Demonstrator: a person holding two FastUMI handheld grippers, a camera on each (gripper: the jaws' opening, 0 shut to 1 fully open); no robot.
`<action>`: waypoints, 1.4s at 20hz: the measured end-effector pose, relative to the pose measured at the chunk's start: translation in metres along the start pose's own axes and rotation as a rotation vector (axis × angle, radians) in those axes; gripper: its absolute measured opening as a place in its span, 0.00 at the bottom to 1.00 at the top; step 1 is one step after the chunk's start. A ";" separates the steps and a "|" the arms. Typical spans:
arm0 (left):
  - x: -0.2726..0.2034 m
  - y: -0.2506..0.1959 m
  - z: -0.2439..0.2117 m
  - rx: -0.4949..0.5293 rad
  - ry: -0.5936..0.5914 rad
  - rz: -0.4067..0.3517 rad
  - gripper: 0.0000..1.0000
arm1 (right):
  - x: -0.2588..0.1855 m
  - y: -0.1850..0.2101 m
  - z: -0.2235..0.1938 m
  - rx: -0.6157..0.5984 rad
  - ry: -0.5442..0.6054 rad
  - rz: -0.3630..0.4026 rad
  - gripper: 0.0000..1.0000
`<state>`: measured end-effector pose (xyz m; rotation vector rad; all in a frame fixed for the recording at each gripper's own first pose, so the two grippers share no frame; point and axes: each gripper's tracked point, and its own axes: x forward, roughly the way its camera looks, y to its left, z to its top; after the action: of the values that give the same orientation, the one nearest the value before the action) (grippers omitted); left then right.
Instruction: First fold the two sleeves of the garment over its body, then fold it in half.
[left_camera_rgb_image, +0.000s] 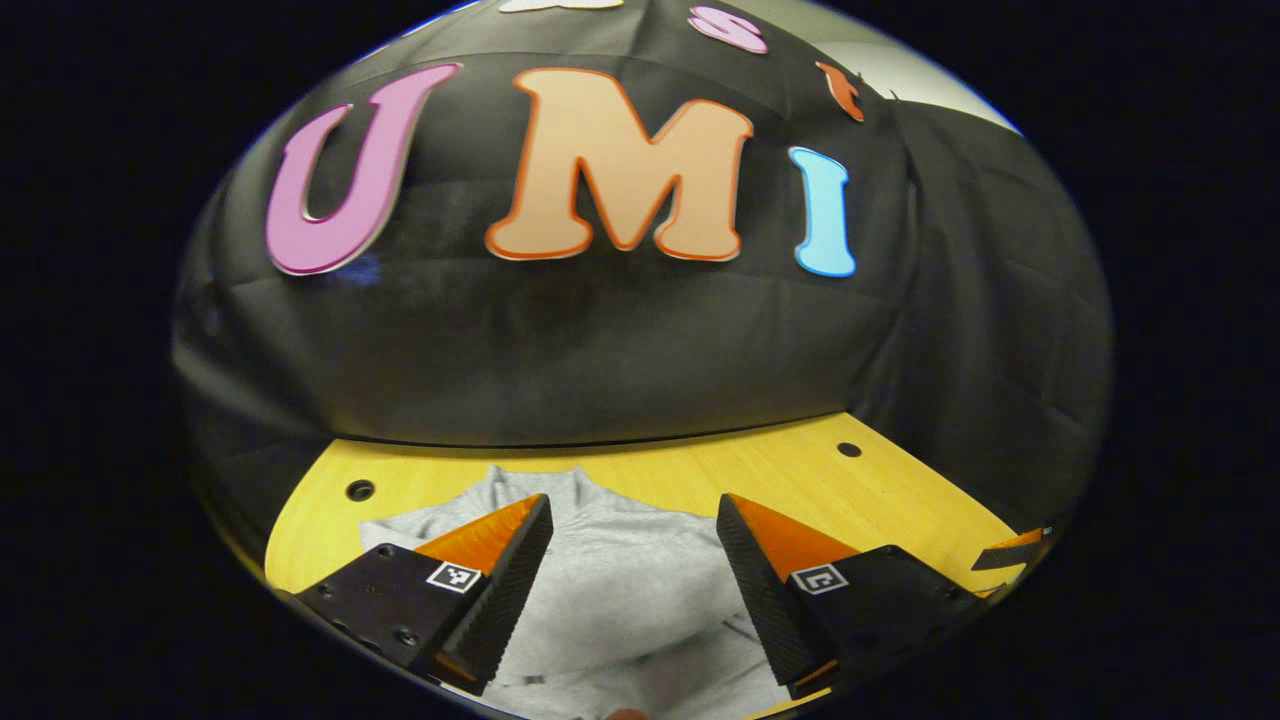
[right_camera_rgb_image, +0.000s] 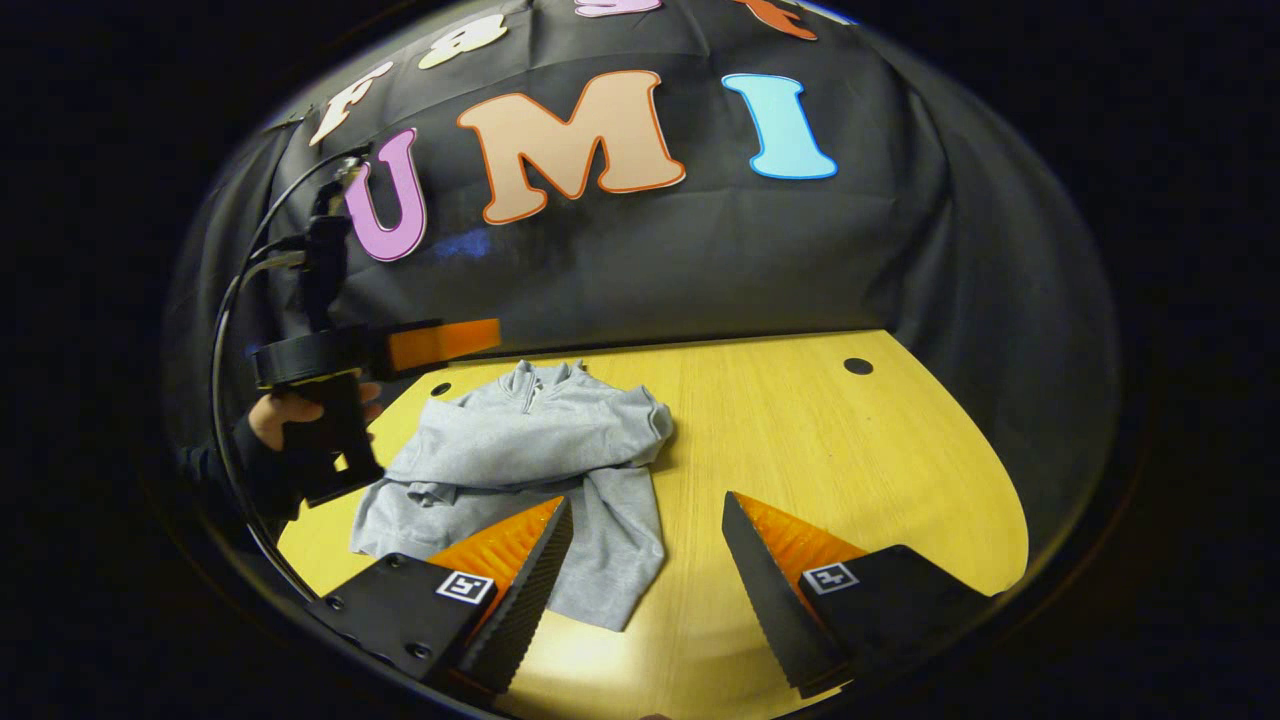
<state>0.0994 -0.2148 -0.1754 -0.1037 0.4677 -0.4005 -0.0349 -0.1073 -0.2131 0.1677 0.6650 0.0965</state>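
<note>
A yellow wooden table (right_camera_rgb_image: 850, 450) with round holes stands against the booth's black cloth wall (right_camera_rgb_image: 700, 260).

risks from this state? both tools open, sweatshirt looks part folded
1. The grey sweatshirt lies rumpled, sleeves loosely bunched over the body; folding in half now may lock in creases.
2. Its lower part trails toward the near edge of the table; a pinch there may drag the whole garment.
3. The left tool hovers open over thick fabric; it may grab several layers at once.

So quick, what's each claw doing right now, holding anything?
Left gripper: open, empty, above the grey garment.
Right gripper: open, empty, over the table beside the garment.
</note>
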 end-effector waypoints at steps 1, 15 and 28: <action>-0.013 0.019 0.000 -0.013 -0.006 0.032 0.96 | 0.005 0.005 0.001 -0.011 -0.005 0.001 0.96; -0.150 0.167 -0.111 -0.031 0.167 0.295 0.96 | 0.042 0.032 -0.035 -0.131 0.052 -0.040 0.96; -0.169 0.173 -0.252 -0.173 0.459 0.285 0.97 | 0.045 0.032 -0.128 -0.167 0.268 -0.114 0.97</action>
<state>-0.0935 0.0095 -0.3614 -0.1110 0.9578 -0.0985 -0.0803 -0.0540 -0.3330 -0.0453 0.9284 0.0648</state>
